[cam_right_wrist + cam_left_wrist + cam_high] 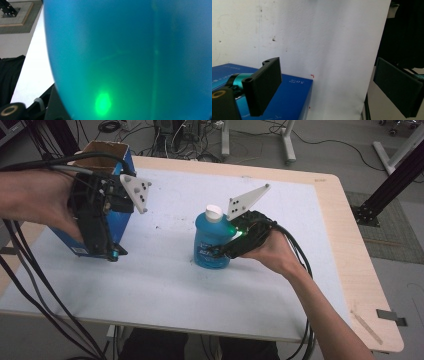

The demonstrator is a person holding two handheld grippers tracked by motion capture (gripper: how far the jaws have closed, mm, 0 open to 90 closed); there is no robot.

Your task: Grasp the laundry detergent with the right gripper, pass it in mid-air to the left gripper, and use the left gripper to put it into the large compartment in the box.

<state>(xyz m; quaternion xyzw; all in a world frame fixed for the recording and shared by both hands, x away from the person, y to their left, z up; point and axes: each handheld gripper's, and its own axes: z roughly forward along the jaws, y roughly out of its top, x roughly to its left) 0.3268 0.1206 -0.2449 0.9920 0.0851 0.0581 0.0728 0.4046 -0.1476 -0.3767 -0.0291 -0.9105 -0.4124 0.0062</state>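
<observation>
A blue bottle with a white cap stands upright at the middle of the white table mat. My right gripper comes at it from the right and is shut on its body; in the right gripper view the bottle is pressed close, with one black finger against its left side. A blue cardboard box with an open top leans at the far left. My left gripper points down in front of it, open. In the left gripper view the box lies behind the left jaw, and the gripper spans bare mat.
The mat covers a wooden table whose bare edge runs along the right. Thick black cables hang off the left side. A black frame post stands beyond the right edge. A tape strip lies at the front right corner.
</observation>
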